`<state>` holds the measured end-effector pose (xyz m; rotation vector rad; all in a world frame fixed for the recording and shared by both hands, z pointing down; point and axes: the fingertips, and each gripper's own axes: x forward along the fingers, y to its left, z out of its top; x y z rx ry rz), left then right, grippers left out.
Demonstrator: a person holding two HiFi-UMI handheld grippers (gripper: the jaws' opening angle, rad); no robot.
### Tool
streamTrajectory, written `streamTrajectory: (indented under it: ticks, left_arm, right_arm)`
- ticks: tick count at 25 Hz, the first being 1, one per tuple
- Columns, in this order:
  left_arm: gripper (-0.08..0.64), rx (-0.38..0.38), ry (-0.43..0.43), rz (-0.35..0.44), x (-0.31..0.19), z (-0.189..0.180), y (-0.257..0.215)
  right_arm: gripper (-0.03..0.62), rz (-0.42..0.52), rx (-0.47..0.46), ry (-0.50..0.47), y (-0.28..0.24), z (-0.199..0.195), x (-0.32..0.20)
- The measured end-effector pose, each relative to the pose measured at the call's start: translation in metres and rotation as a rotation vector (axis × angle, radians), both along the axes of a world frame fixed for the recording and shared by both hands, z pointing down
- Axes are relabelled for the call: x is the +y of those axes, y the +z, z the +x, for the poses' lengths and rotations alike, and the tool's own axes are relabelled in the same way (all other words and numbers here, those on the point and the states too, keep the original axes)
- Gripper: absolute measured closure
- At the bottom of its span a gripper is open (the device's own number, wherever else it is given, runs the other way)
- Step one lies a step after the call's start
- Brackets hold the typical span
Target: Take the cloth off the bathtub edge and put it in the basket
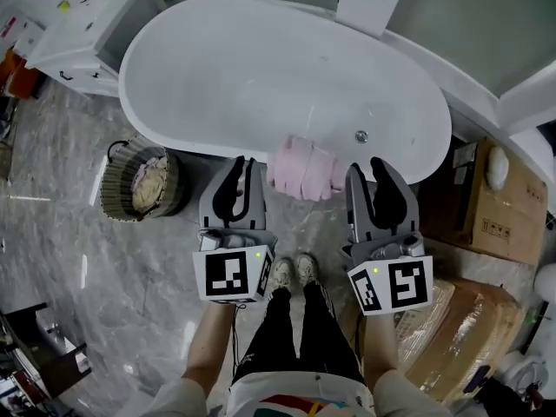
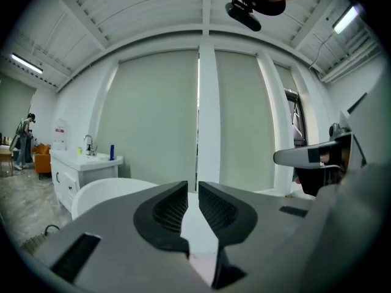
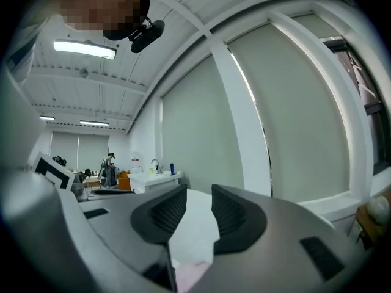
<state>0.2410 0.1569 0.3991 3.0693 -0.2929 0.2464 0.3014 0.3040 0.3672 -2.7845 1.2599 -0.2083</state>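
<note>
Head view: the pink cloth [image 1: 304,179] lies draped over the near rim of the white bathtub [image 1: 261,76], between the left tongs [image 1: 241,167] and the right tongs [image 1: 370,168]. Only this view shows the wicker basket [image 1: 111,189], which stands on the floor at the tub's left end.

Left gripper view: the left tongs [image 2: 197,191] are pressed together and hold nothing. Beyond them stands a white counter [image 2: 85,160] with a tap.

Right gripper view: the right tongs [image 3: 200,203] are slightly spread with nothing between them. A pink sliver of the cloth [image 3: 192,274] shows below.

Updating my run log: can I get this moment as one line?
phase: pre-grasp | cloth: draped on bathtub edge, untouched | left gripper: shut, empty | right gripper: open, empty | basket: left of grippers
</note>
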Motion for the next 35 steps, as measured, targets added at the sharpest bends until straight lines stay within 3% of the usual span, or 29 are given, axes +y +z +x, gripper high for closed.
streamTrajectory:
  ticks: [4, 9, 14, 20, 25, 31, 35]
  left_arm:
    - [0.397, -0.044, 0.032, -0.094, -0.001, 0.023, 0.073]
    - [0.297, -0.108, 0.066, -0.133, 0.002, 0.039, 0.155]
    - [0.265, -0.174, 0.062, -0.146, 0.001, 0.038, 0.225]
    - [0.222, -0.204, 0.081, -0.214, 0.001, 0.041, 0.287]
    - [0.219, -0.317, 0.128, -0.215, 0.008, 0.042, 0.334]
    - [0.218, -0.335, 0.139, -0.226, 0.000, 0.047, 0.370]
    - [0.212, -0.346, 0.144, -0.314, 0.002, 0.050, 0.389]
  right_arm:
    - [0.426, -0.037, -0.060, 0.013, 0.063, 0.023, 0.005]
    - [0.305, -0.108, -0.163, 0.018, 0.147, 0.036, 0.009]
    - [0.266, -0.150, -0.245, 0.039, 0.223, 0.040, 0.017]
    - [0.222, -0.205, -0.386, 0.099, 0.318, 0.046, 0.026]
    - [0.212, -0.255, -0.461, 0.110, 0.367, 0.044, 0.037]
    - [0.212, -0.285, -0.487, 0.089, 0.409, 0.048, 0.027]
    - [0.211, -0.308, -0.480, 0.096, 0.422, 0.045, 0.023]
